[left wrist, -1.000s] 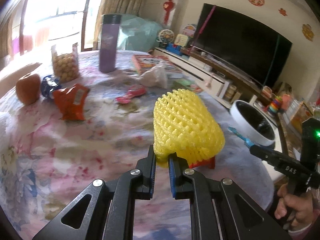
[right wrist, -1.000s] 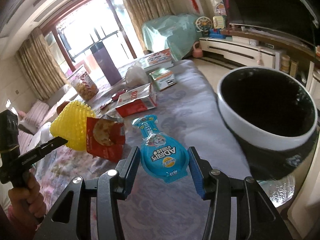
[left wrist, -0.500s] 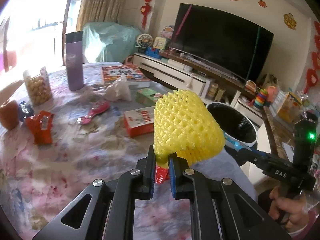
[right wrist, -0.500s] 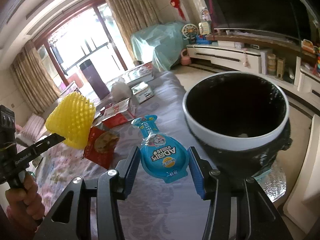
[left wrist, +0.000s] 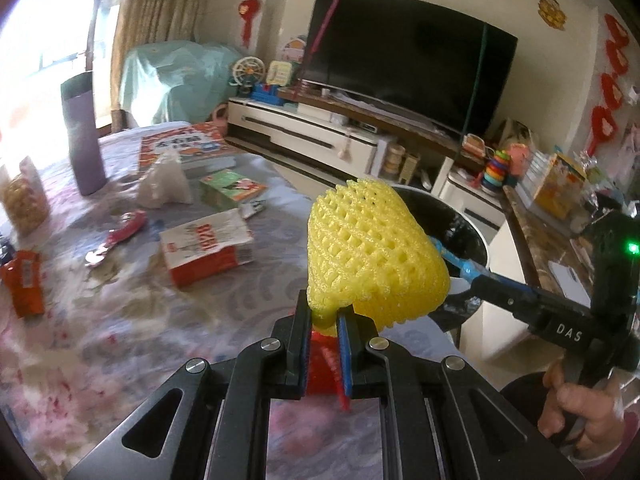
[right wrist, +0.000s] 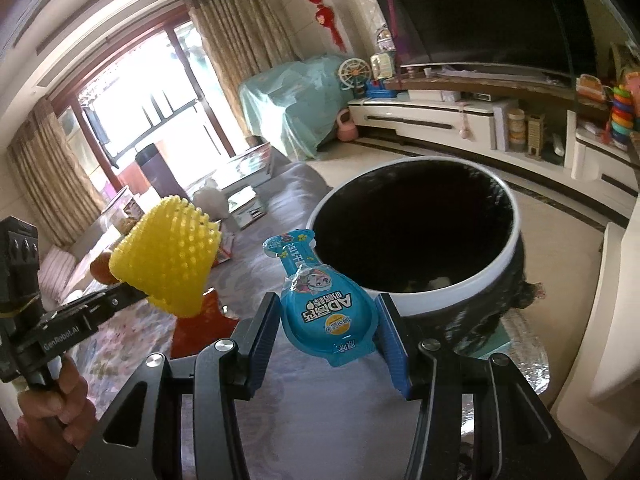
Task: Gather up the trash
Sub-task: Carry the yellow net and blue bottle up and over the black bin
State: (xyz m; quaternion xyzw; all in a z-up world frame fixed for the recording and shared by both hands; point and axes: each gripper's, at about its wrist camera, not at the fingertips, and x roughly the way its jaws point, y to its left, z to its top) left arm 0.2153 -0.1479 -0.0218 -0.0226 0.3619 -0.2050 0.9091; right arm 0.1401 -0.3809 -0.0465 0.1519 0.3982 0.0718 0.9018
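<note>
My left gripper [left wrist: 325, 322] is shut on a yellow foam fruit net [left wrist: 368, 256] and holds it above the table's near end; the net also shows in the right wrist view [right wrist: 168, 256]. My right gripper [right wrist: 326, 320] is shut on a blue drink pouch [right wrist: 320, 304], just before the rim of the white bin with a black liner [right wrist: 460, 288]. The bin stands off the table's end and is partly hidden behind the net in the left wrist view [left wrist: 468, 232]. A red snack wrapper [right wrist: 200, 324] lies on the table under the net.
On the floral tablecloth [left wrist: 120, 320] lie a red-and-white box [left wrist: 206, 246], an orange wrapper [left wrist: 26, 282], a pink item [left wrist: 120, 236], a clear bag [left wrist: 164, 180], a green box [left wrist: 232, 190], a book [left wrist: 180, 146] and a purple bottle [left wrist: 82, 132]. A TV unit [left wrist: 320, 136] stands beyond.
Both grippers have moved toward the bin with their loads. The bin has come nearer in the right wrist view, and the net now overlaps the bin in the left wrist view.
</note>
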